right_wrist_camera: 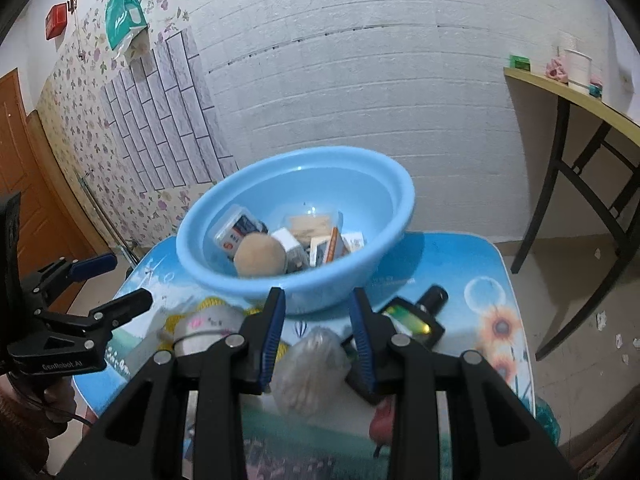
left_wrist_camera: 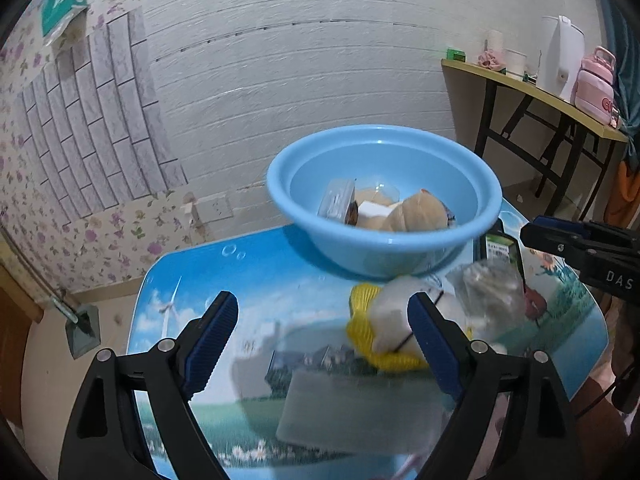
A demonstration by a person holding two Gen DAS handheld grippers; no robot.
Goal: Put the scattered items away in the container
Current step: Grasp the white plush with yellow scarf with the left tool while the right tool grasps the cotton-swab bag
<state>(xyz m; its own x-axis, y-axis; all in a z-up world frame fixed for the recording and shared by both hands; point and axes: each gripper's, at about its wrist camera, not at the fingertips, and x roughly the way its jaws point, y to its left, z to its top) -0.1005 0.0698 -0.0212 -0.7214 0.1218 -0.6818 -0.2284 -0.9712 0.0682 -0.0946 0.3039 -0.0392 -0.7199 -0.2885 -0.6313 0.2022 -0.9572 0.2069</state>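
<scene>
Pick-up step — right gripper [right_wrist_camera: 318, 344] fingers open around the cotton-swab bag [right_wrist_camera: 310, 372]; next, close and lift into the blue basin [right_wrist_camera: 296, 216]; left gripper [left_wrist_camera: 322, 344] open.

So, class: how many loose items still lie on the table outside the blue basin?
4: yellow-netted bundle, clear bag of swabs, dark bottle, flat clear packet. Others may be hidden.
</scene>
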